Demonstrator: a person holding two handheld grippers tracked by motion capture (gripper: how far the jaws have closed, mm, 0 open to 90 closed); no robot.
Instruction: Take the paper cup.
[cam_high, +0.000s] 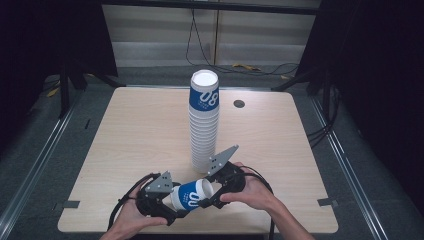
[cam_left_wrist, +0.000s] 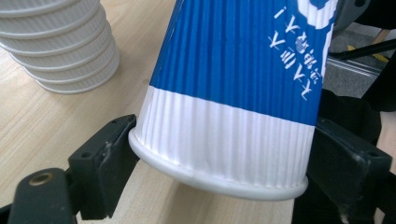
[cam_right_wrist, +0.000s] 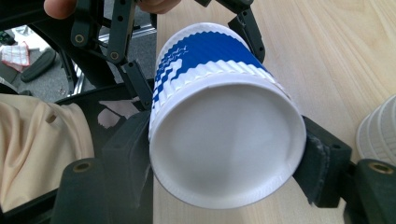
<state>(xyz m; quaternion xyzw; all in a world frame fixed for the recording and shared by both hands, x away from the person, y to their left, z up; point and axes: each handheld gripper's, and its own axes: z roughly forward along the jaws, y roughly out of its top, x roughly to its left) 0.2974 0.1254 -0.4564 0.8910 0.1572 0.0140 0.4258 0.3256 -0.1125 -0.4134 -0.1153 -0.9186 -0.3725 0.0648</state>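
A blue-and-white paper cup (cam_high: 191, 195) lies sideways near the worktop's (cam_high: 140, 130) front edge. The left gripper (cam_high: 172, 207) and right gripper (cam_high: 210, 197) each clamp it.

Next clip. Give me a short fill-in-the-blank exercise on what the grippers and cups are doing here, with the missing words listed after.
1. The blue-and-white ribbed paper cup lies on its ____ between the left gripper and the right gripper.
2. The tall stack of paper cups stands on the light ____ table.
3. The number printed on the stack's top cup is ____.
4. Both grippers' jaws press on the same ____.

Missing words: side; wooden; 08; cup
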